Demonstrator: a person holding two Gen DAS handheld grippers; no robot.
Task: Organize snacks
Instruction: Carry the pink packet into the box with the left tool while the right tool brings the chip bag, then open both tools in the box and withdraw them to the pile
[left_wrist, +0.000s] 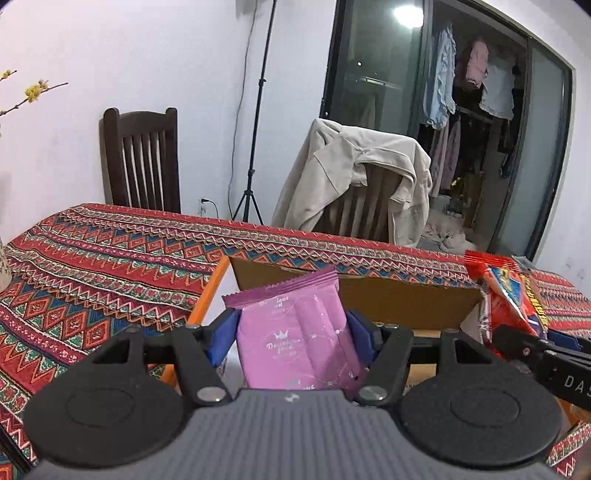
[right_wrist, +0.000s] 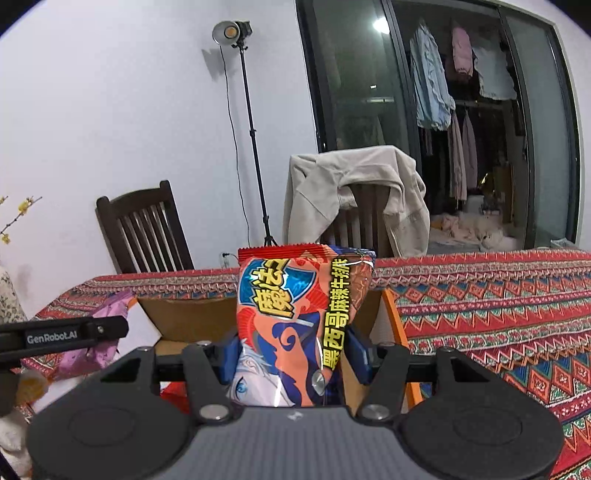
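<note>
Patterned tablecloth (left_wrist: 110, 258) w/ cardboard box (left_wrist: 369, 295)

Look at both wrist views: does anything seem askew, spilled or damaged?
Nothing looks spilled or damaged. The left gripper holds a purple snack packet upright, and the right gripper holds a red snack bag upright, both above the open cardboard box. Only the jacket, draped unevenly over a chair, looks untidy.

Bright, sharp, fisheye-warped edges, glass glare

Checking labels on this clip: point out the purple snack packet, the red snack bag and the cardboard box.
purple snack packet (left_wrist: 295, 332), left wrist view, middle of its front.
red snack bag (right_wrist: 295, 317), right wrist view, printed front.
cardboard box (left_wrist: 388, 299), left wrist view, inner far wall.
</note>
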